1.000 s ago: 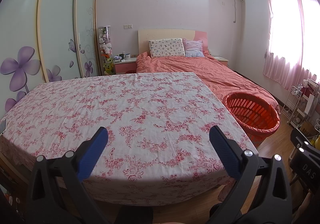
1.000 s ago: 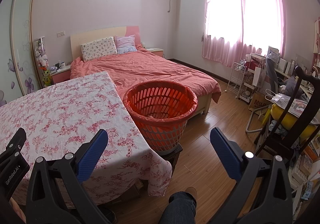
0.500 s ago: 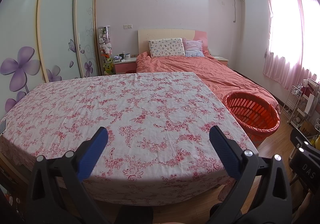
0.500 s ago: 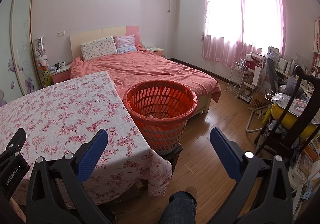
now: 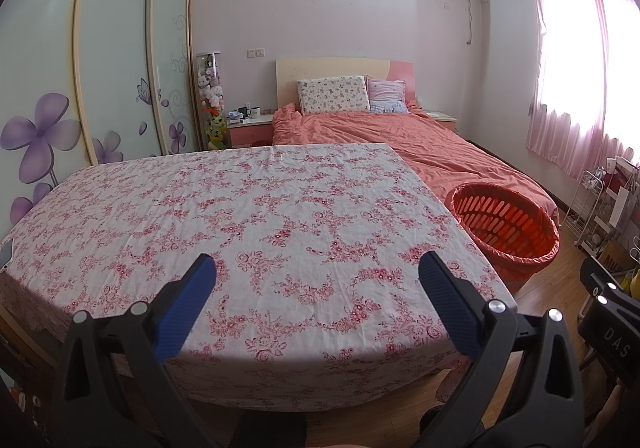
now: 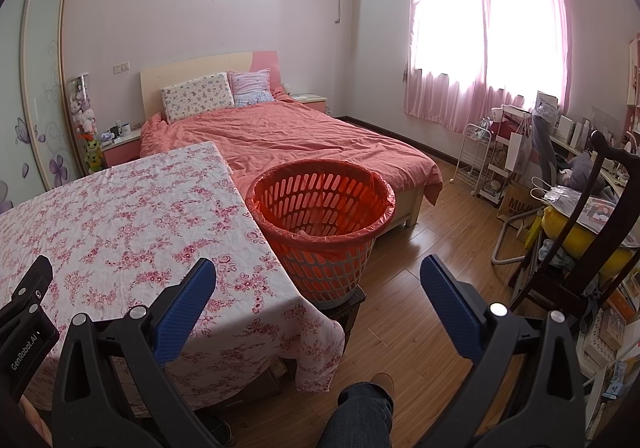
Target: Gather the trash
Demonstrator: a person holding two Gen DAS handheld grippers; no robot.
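Basket (image 6: 320, 224): orange slatted plastic, red bag liner, upright, frame centre in right view; a pale scrap inside.

left hand-held gripper (image 5: 316, 300): jaws spread wide, nothing between, level | right hand-held gripper (image 6: 318, 302): jaws spread wide, nothing between, level, just beside left

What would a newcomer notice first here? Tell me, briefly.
The orange basket, lined with a bag, stands on a low stool at the right corner of the floral-clothed table. Behind both lies the salmon-covered bed. In the foreground, the left gripper and right gripper are open and hold nothing.
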